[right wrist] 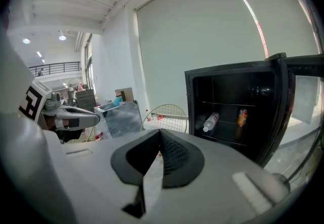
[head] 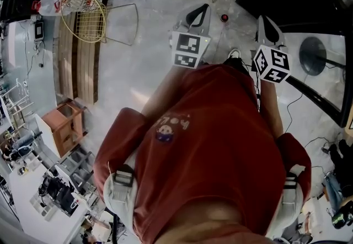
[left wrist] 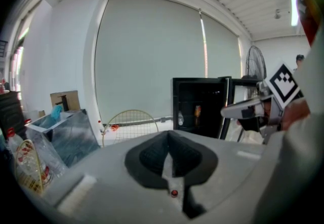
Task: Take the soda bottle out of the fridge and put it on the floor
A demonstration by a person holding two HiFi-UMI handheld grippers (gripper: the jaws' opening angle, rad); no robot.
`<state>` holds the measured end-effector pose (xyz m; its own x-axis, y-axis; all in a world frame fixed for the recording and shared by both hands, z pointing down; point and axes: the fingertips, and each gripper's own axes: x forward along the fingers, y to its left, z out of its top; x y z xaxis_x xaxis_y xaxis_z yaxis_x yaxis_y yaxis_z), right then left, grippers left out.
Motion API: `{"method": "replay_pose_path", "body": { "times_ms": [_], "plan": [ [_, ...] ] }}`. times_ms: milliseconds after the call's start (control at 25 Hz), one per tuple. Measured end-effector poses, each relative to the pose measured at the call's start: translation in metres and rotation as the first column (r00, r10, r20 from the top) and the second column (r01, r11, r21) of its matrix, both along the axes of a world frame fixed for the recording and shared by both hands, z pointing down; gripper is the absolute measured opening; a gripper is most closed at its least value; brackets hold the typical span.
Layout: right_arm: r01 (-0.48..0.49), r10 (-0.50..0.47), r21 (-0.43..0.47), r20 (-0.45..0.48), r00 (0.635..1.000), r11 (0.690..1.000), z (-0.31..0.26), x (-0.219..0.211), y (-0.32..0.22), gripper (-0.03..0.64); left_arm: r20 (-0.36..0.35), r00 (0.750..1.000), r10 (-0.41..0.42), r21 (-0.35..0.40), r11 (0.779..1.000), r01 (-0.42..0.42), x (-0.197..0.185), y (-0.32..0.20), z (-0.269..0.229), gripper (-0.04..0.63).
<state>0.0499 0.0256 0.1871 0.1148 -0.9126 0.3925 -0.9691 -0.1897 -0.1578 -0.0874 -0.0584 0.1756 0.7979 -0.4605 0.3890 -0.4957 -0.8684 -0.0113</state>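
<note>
A black mini fridge (right wrist: 238, 101) stands open ahead; its door (right wrist: 298, 111) swings to the right. On a shelf inside, a clear soda bottle (right wrist: 211, 121) with a red label lies tilted, and an orange can (right wrist: 242, 117) stands beside it. The left gripper view also shows the fridge (left wrist: 202, 109) with the bottle (left wrist: 180, 118) small inside it. My right gripper (right wrist: 161, 136) is shut and holds nothing, well short of the fridge. My left gripper (left wrist: 169, 136) is likewise shut and empty. In the head view both grippers (head: 199, 15) (head: 267, 26) point forward above the pale floor.
A round wire rack (right wrist: 168, 116) leans near the wall left of the fridge. A clear plastic box (left wrist: 66, 134) and plastic bottles (left wrist: 12, 142) stand at the left. A wooden crate (head: 65, 125), a fan base (head: 313, 55) and cables lie around the person.
</note>
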Motion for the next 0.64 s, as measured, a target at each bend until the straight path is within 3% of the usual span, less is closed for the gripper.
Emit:
{"method": "replay_pose_path", "body": {
  "times_ms": [640],
  "plan": [
    [0.022, -0.022, -0.005, -0.012, 1.0, 1.0, -0.0033, -0.0043, -0.0019, 0.0, -0.004, 1.0, -0.008, 0.0, 1.0, 0.008, -0.004, -0.0004, -0.0051, 0.0]
  ]
}}
